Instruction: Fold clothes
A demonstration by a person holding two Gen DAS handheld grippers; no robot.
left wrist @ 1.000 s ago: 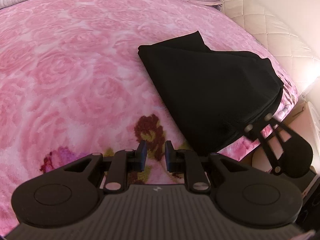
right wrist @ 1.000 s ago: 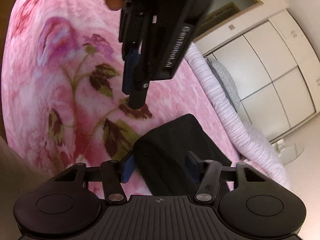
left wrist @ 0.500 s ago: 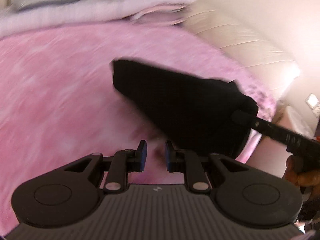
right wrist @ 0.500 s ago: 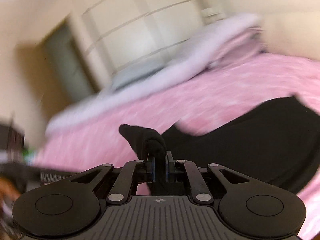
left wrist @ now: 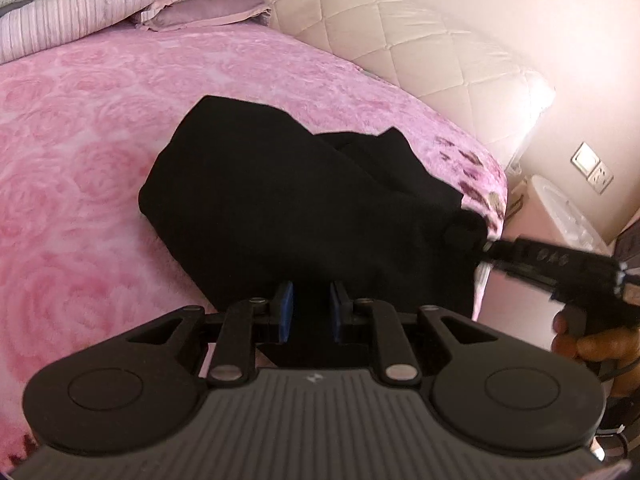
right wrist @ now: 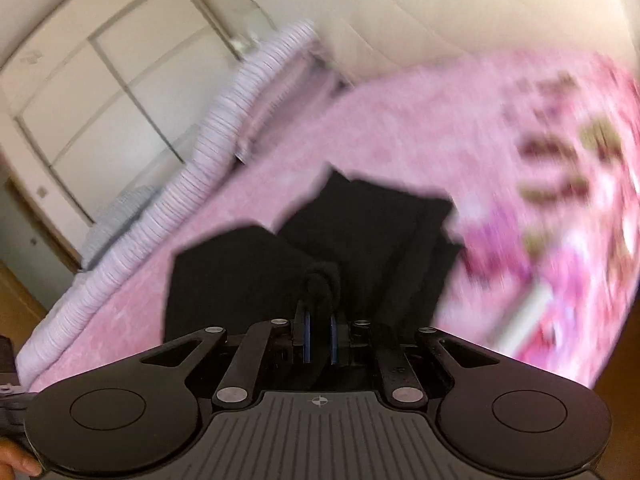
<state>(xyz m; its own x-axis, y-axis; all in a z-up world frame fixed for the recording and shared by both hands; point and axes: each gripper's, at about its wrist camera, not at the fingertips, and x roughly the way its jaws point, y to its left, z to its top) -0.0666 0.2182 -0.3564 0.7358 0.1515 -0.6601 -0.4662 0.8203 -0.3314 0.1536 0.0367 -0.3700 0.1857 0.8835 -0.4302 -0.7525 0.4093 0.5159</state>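
Right gripper (right wrist: 319,338) fingers (right wrist: 306,336) pinch a bunched edge of the black garment (left wrist: 304,216), narrow gap. Left gripper (left wrist: 310,316) fingers part-open at its near edge; grip unclear. Garment lies folded on the pink blanket (left wrist: 80,152).

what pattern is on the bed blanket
Pink blanket with a rose pattern, clearest in the left wrist view.

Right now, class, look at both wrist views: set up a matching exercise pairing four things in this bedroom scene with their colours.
Things:
1. folded garment
2. bed blanket
3. headboard
4. gripper pads

Colours:
A. blue
B. cream, quilted
C. black
D. pink, rose-patterned

Pairs: 1-C, 2-D, 3-B, 4-A
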